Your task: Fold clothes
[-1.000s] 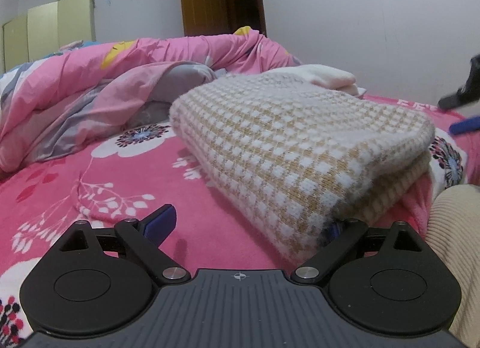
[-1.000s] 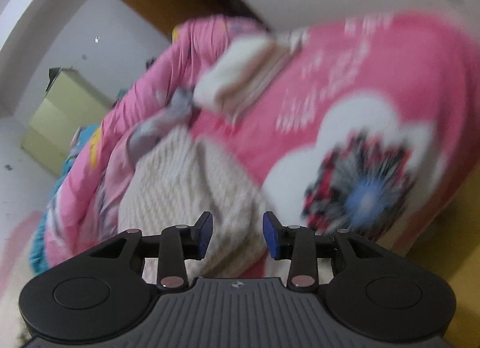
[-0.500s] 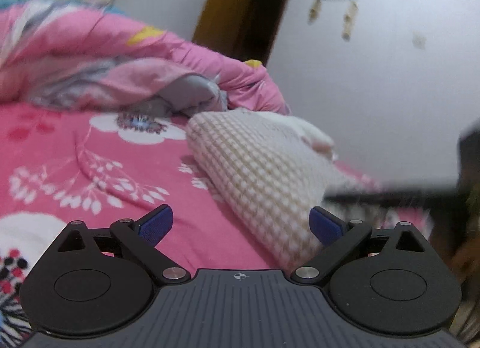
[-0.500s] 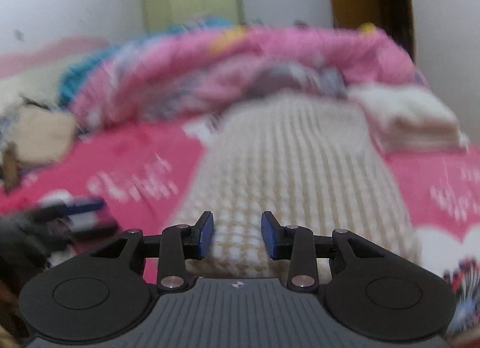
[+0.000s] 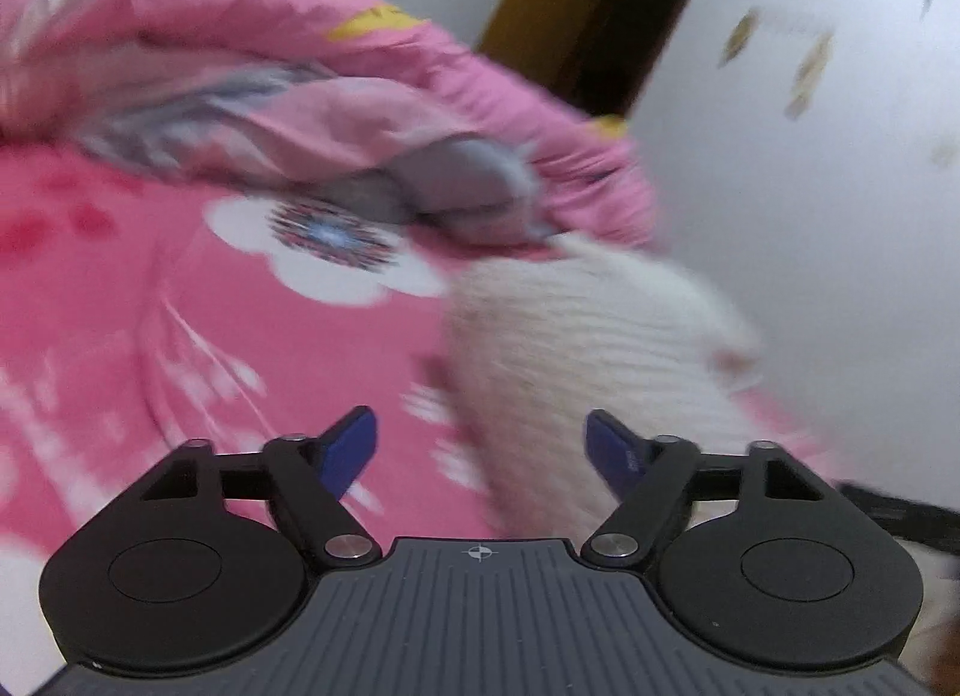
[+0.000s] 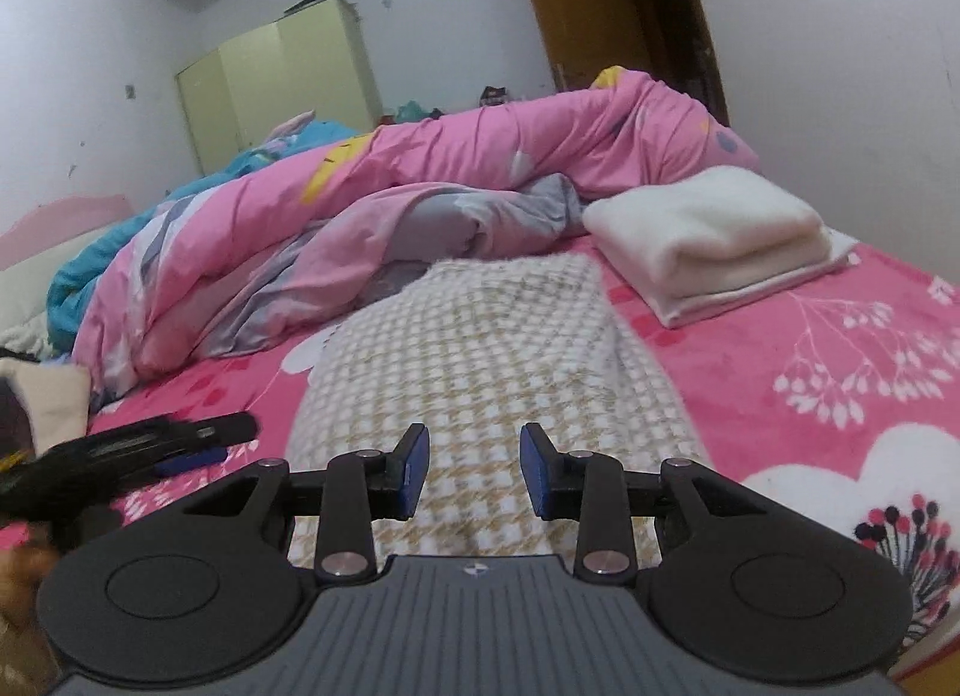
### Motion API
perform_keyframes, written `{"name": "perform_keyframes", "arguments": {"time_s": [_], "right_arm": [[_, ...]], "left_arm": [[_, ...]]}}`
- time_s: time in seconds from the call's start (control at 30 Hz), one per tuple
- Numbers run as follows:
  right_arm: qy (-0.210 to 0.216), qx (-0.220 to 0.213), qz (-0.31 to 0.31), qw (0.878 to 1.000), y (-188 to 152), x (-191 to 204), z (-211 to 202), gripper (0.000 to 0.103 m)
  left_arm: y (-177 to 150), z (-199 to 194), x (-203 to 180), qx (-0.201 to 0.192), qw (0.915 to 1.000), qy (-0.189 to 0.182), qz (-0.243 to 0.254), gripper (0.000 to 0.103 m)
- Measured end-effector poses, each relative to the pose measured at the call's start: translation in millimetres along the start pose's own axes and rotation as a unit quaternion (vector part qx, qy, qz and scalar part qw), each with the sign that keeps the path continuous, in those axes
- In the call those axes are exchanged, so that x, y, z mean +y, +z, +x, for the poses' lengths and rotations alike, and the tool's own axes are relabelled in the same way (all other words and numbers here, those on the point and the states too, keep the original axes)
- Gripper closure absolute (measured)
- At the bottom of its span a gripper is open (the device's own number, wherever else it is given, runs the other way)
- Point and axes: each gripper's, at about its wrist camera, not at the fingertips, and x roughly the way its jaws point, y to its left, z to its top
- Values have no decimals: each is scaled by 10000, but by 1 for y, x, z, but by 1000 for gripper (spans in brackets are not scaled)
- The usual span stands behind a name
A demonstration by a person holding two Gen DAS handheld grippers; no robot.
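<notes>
Left claw point(image 5: 480, 447) closing on nothing, right claw point(image 6: 474, 471) apart above checked sweater point(image 6: 480, 348); no legible writing.

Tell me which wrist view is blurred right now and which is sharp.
Left wrist view: motion-smeared, the checked sweater and pink duvet streaked, only the left gripper crisp. Right wrist view: sharp, the sweater's checks readable, fisheye bending the walls.
</notes>
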Motion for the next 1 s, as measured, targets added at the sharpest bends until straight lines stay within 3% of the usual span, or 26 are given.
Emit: {"name": "perform_keyframes", "arguments": {"time_s": [0.1,0.27,0.43,0.57,0.73,0.9,1.0], "right_arm": [[41,0,32,10000,-1,-3,7,68],[-26,99,110,9999,-6,-12,15,68],[-26,167,241,9996,-10,-19,22,68],[-29,154,209,9997,-9,-17,24,68],[-25,156,268,9995,-10,-14,20,67],[5,120,285,9995,-10,-8,10,67],[32,78,282,9996,-10,-6,4,67]], "left_arm": [[25,39,-1,325,9981,472,244,38],[55,99,6,616,9944,762,402,44],[53,111,-7,864,9896,857,767,60],[37,91,-14,954,9869,941,894,61],[4,55,-48,1105,9772,898,1576,69],[-18,20,-58,1501,9731,577,1652,72],[-38,1,-64,1897,9663,286,1717,72]]}}
